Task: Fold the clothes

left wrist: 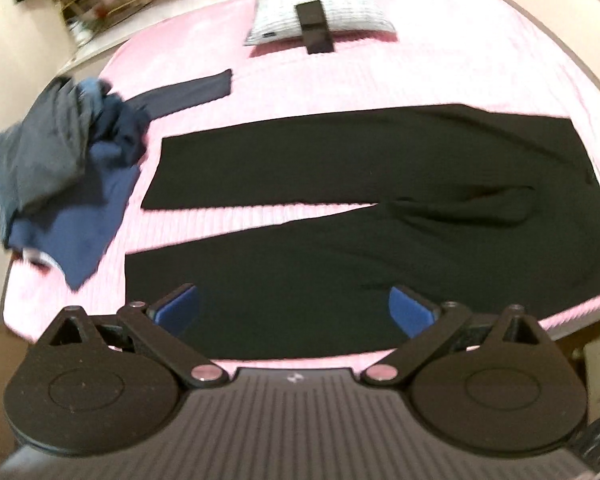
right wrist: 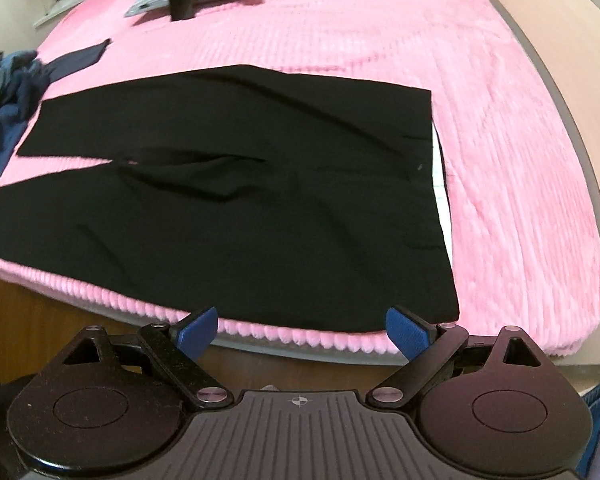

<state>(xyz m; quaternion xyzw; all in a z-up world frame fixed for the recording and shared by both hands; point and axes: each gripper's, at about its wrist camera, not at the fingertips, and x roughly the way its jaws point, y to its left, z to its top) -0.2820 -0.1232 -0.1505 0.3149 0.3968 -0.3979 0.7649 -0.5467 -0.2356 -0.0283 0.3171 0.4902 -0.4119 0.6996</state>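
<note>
Black trousers [left wrist: 340,184] spread flat across the pink ribbed bedspread [left wrist: 480,60], legs parted, waistband toward the right edge; no fold made in them yet, by the look of it. Crumpled pile of blue and grey garments [left wrist: 60,152] sits just beyond the leg cuffs, unfolded — most of the job seems left. Left gripper [left wrist: 294,312] jaws wide apart, nothing between the blue pads, hanging above the near trouser leg. Right gripper [right wrist: 302,334] likewise spread, empty, above the bed edge near the waistband
</note>
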